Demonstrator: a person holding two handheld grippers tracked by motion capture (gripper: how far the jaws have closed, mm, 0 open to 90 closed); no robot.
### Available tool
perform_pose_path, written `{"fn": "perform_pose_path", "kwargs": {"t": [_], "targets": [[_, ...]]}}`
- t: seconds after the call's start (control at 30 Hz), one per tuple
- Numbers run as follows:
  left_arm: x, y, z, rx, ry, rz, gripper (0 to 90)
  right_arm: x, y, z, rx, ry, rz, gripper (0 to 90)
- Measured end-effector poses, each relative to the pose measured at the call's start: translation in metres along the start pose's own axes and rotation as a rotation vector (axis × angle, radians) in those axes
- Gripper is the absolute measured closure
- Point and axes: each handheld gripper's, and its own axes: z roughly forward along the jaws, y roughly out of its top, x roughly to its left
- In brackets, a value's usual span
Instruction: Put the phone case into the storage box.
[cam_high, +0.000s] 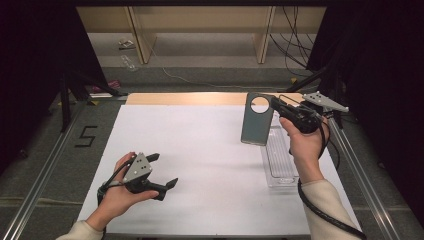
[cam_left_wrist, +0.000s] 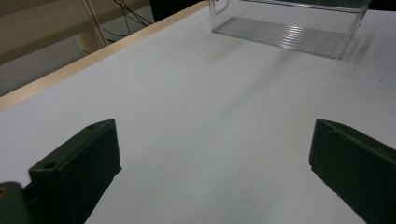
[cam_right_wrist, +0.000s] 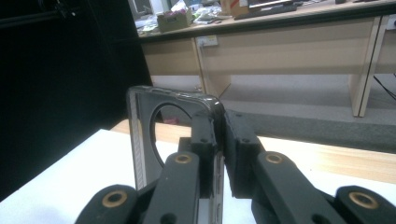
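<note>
Two grippers work over one white table, whose far edge shows a strip of bare wood. Toward the table's right side lies a clear plastic tray, long and narrow, with a ribbed bottom; in the left gripper view the same tray sits at the far end of the white surface. Above the far end of that tray hangs the grey phone case, held upright and off the table, its round camera opening at the top. The right gripper has its jaws closed on the case's upper right edge, beside the opening; in the right gripper view the case stands on edge with the two black jaws pinching its rim. The right hand holds this gripper from below, over the tray. The left gripper rests low at the near left of the table in the left hand, well apart from the tray and the case. Its jaws stand wide open with nothing between them.
</note>
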Motion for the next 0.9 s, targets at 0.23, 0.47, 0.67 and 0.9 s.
{"fn": "perform_pose_path", "kwargs": {"t": [0.23,0.47,0.67,0.9], "targets": [[0.000,0.000,0.000,-0.001,-0.002,0.001,1.6,-0.003,0.001,-0.001,-0.007,-0.007,0.001,83.3],[0.000,0.000,0.000,-0.001,0.000,0.001,1.8,-0.006,0.001,-0.002,-0.010,-0.013,0.006,83.3],[0.000,0.000,0.000,0.000,-0.001,0.001,1.8,-0.009,0.002,-0.005,-0.020,-0.020,0.010,83.3],[0.000,0.000,0.000,-0.001,-0.001,0.000,1.8,-0.013,0.004,-0.007,-0.027,-0.032,0.017,83.3]]}}
